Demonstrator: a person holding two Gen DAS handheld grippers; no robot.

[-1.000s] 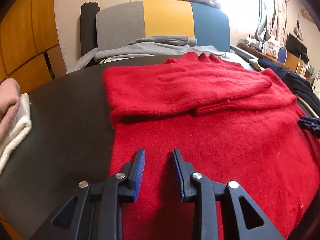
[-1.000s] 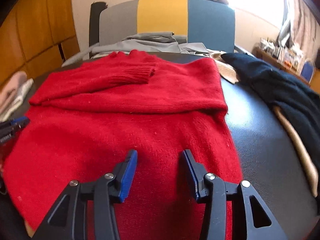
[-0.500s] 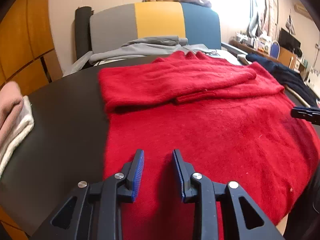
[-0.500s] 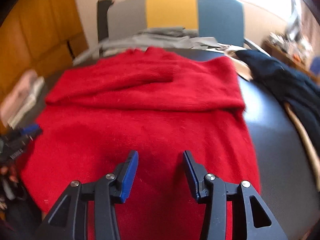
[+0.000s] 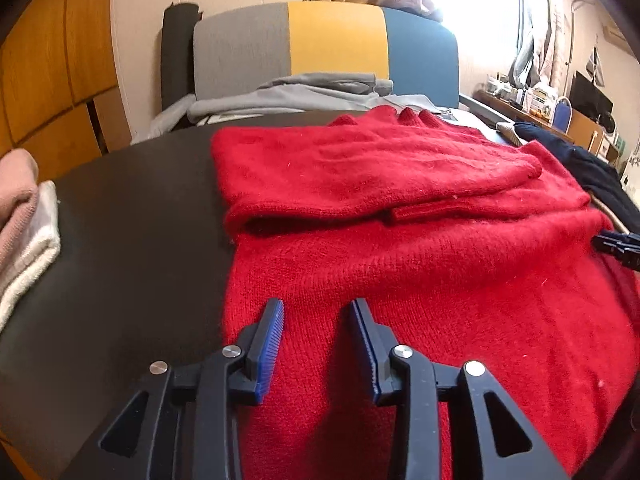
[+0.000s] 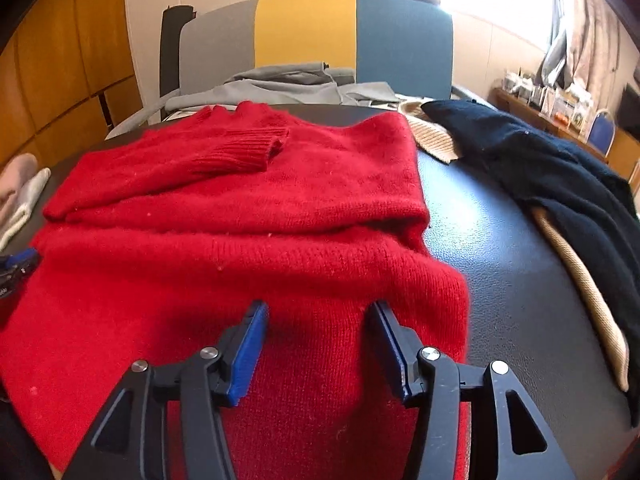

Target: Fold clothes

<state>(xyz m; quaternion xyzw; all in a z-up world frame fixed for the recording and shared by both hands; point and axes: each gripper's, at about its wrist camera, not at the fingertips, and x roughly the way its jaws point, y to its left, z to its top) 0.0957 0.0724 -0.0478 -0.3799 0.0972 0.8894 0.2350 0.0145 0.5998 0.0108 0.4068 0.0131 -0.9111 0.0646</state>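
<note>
Fingers [image 5: 272, 336] of both grippers apart over red sweater [image 6: 240, 240].

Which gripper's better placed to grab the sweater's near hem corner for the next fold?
Probably right: the right gripper sits open beside the fuzzy red knit sweater's right edge. The left gripper is open too, slightly further inside its edge.

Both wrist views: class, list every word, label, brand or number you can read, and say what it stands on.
No text can be read in either view.
Red sweater: no label or print shows.
Items on the far shelf: too small and blurred to read.
Left tongs and right tongs: no markings show.
</note>
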